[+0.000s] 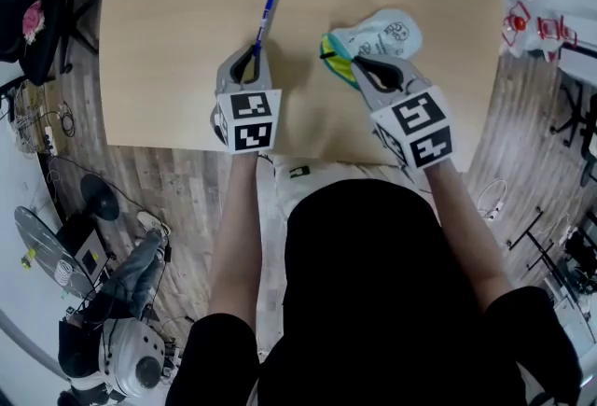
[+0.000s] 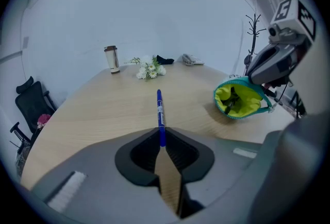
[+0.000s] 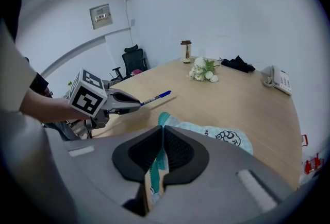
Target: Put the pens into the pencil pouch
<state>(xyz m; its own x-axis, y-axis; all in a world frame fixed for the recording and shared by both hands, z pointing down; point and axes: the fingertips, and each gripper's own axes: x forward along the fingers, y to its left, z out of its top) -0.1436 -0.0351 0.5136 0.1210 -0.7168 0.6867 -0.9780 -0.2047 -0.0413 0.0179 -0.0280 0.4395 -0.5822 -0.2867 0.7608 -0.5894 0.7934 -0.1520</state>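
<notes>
A blue pen (image 1: 265, 15) (image 2: 160, 115) (image 3: 156, 98) sticks out ahead of my left gripper (image 1: 254, 54) (image 2: 161, 141), whose jaws are shut on its near end and hold it above the wooden table (image 1: 187, 40). The pencil pouch (image 1: 378, 37) (image 2: 239, 99) (image 3: 216, 134) is pale blue with a cartoon print, a teal zip and a yellow-green lining. It lies to the right with its mouth open toward the pen, and dark items show inside. My right gripper (image 1: 362, 66) (image 3: 160, 158) is shut on the pouch's teal rim.
At the table's far end stand a small hourglass-like jar (image 2: 111, 58), a flower bunch (image 2: 149, 69), a dark cloth (image 2: 165, 59) and a desk phone (image 3: 277, 79). A coat stand (image 2: 252, 32) and an office chair (image 2: 30, 102) are off the table.
</notes>
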